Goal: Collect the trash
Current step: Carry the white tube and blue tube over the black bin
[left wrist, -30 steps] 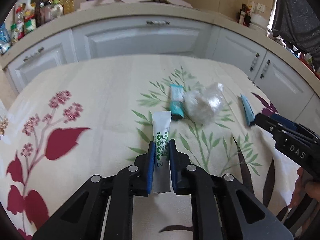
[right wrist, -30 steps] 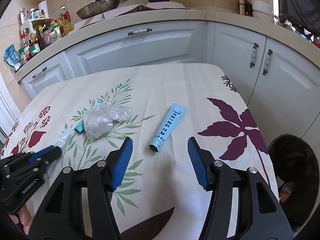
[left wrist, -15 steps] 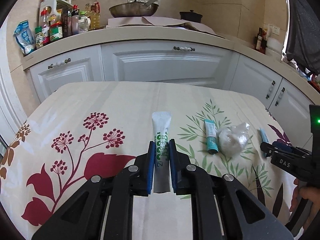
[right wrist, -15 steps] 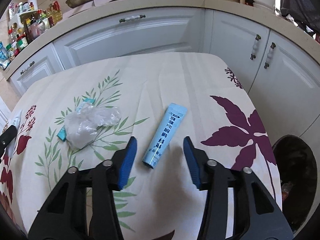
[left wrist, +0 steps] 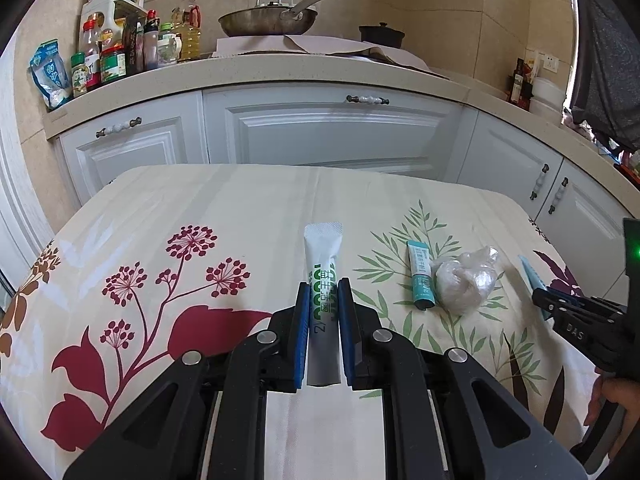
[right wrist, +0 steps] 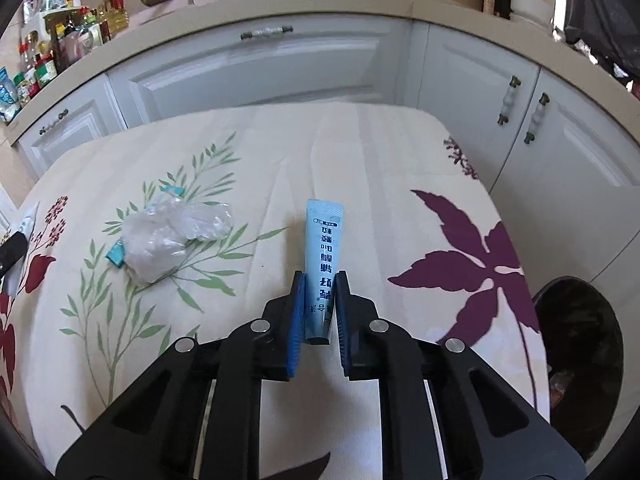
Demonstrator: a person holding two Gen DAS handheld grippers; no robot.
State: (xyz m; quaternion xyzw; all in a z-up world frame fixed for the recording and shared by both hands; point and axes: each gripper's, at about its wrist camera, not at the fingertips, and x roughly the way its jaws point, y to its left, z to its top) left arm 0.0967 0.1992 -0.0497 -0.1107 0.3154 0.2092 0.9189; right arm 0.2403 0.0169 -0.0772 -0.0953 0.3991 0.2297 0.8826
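Note:
My left gripper is shut on a white and green sachet, held a little above the flowered tablecloth. The right gripper has its jaws closing on a light blue sachet, and the blue pads press its sides. A crumpled clear plastic wrap lies on the cloth between the two grippers, with a teal sachet beside it. In the right wrist view the wrap partly covers the teal sachet. The left gripper's tip and white sachet show at that view's left edge.
A dark round trash bin stands on the floor past the table's right edge. White cabinets and a counter with bottles and a pan run behind the table. A person's hand holds the right gripper.
The right jaws have come together from wide apart onto the light blue sachet. The left gripper rose and drew back with the white sachet, then held still.

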